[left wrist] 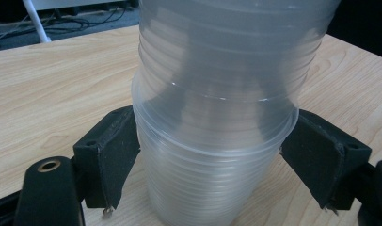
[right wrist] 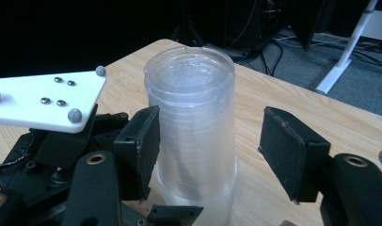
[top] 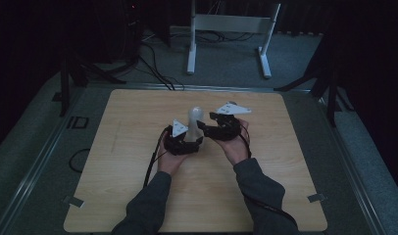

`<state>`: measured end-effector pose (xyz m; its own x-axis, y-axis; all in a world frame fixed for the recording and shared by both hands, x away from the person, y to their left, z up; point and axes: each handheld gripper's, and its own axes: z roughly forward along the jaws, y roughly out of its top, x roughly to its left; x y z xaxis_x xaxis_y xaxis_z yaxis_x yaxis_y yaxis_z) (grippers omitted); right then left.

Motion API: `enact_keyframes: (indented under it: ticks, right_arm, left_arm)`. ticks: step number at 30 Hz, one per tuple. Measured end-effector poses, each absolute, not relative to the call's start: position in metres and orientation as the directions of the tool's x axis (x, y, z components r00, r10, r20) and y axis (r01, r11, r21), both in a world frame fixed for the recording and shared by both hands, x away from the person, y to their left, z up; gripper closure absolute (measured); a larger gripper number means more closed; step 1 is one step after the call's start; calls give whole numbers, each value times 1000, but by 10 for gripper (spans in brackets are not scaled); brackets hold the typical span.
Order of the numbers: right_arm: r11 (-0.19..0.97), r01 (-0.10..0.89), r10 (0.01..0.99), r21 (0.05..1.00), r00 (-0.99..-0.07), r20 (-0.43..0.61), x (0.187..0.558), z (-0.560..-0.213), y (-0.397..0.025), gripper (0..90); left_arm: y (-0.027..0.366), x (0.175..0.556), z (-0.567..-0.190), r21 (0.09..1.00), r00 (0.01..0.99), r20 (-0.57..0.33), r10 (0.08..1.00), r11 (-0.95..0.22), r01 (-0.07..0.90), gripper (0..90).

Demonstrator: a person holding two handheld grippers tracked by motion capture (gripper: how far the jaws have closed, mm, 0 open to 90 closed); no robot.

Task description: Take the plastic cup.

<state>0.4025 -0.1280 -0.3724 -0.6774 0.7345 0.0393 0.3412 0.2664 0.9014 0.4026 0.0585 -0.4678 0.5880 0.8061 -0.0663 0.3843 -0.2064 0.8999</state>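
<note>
Near the middle of the table (top: 138, 196) stands our stack of clear plastic cups (top: 194, 122), upside down, its long way straight up. Our left tongs (left wrist: 212, 165) squeeze its bottom rims. Our right tongs (right wrist: 208, 136) sit wide open around the top cups, holding nothing. The left gripper view shows the squeeze; the right gripper view shows the gap.

L gripper (top: 183, 142) fingers clamped; R gripper (top: 221, 128) fingers apart
</note>
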Motion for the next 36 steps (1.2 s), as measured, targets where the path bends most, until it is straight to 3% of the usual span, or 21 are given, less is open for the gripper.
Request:
enact_keyframes:
  ticks: [24,36]
  right_arm:
    - [286,321,722,903,-692,18,421,-372,-100,344]
    - [295,322,720,900,-693,12,423,-372,-97,391]
  left_arm:
    - [57,401,-470,914,586,-37,810,-209,347,203]
    - [51,404,-472,918,569,-44,821,-191,347,179]
